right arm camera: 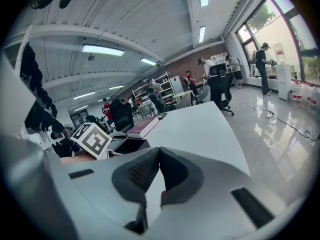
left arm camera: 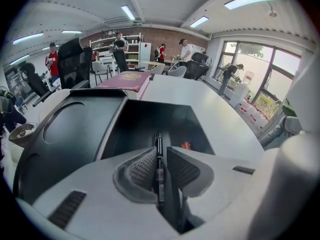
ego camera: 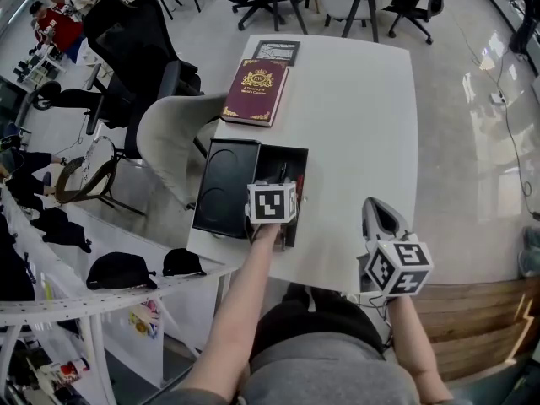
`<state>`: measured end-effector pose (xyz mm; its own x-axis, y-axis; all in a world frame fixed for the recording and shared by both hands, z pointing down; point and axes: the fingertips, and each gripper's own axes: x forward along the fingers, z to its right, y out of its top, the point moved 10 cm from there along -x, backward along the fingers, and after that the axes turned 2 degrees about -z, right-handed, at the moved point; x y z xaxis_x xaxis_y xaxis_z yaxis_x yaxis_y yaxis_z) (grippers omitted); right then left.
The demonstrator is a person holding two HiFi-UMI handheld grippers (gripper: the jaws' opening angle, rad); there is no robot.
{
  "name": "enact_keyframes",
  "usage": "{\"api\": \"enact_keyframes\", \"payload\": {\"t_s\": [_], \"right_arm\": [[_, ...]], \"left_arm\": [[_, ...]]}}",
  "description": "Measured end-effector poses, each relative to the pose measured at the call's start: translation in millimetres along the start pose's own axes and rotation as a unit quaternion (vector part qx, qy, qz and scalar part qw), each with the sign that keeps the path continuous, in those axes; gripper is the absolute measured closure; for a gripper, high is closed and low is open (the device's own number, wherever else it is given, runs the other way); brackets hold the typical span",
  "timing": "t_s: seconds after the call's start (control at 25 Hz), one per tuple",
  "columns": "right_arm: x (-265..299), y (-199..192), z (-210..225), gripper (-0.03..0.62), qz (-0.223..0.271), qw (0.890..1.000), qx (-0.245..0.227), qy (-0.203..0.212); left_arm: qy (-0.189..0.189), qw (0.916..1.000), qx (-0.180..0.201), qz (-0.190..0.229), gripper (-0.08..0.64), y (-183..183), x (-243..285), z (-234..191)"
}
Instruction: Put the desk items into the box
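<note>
Our left tongs (left arm camera: 159,155) are gripping a slim black pen (left arm camera: 157,140). It runs lengthwise between the pads, and its far end reaches out over the open black box (left arm camera: 150,119). Our right tongs (right arm camera: 160,151) are closed tip to tip on nothing. They hang above the near edge of the tabletop (ego camera: 363,125), well apart from the box.

The box sits by the tabletop's left edge, towards the near-left corner. Its lid (ego camera: 224,188) lies open just beside it on the edge side.

We judge the step in hand to be setting the pen down inside. To do it well, we would:

- Lower the pen until it is close to the box floor, so it settles rather than drops and bounces.
- Keep it in line with the box's long walls, so neither end catches a rim.
- Place it left of the small red item (left arm camera: 185,145) already inside, so the pen lies flat and not propped on it.
- Part the pads only a little, wait for the pen to fall free, then lift straight back along the tongs' own line so a pad does not drag it out again.

The right tongs are best left where they are, clear of the box. A burgundy book (ego camera: 256,91) and a dark framed card (ego camera: 276,51) remain at the far-left corner.
</note>
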<state>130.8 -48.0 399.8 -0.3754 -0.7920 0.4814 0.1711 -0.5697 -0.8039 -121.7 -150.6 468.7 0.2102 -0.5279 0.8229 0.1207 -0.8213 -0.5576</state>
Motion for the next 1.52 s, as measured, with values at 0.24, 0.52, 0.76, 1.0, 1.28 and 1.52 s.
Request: {"api": "enact_keyframes", "payload": {"t_s": [0.24, 0.52, 0.76, 1.0, 1.28, 1.52], "right_arm": [[-1, 0, -2, 0.589, 0.001, 1.0, 0.002, 0.0], [1, 3, -11, 0.589, 0.006, 1.0, -0.005, 0.008], [0, 4, -20, 0.589, 0.011, 1.0, -0.01, 0.012], [-3, 2, -30, 0.589, 0.012, 1.0, -0.015, 0.013], [-8, 1, -42, 0.589, 0.018, 1.0, -0.022, 0.008], [-11, -2, -52, 0.589, 0.023, 0.999, -0.027, 0.004]], "left_arm": [[-0.014, 0.9994, 0.002, 0.033, 0.506, 5, -15, 7], [-0.023, 0.9967, 0.002, 0.078, 0.506, 13, -41, 8], [-0.032, 0.992, 0.012, 0.121, 0.508, 20, -66, -1], [-0.046, 0.9865, 0.024, 0.155, 0.508, 15, -90, -9], [-0.062, 0.9787, 0.03, 0.194, 0.512, 5, -115, -20], [-0.061, 0.9753, 0.038, 0.209, 0.541, -11, -131, -30]]}}
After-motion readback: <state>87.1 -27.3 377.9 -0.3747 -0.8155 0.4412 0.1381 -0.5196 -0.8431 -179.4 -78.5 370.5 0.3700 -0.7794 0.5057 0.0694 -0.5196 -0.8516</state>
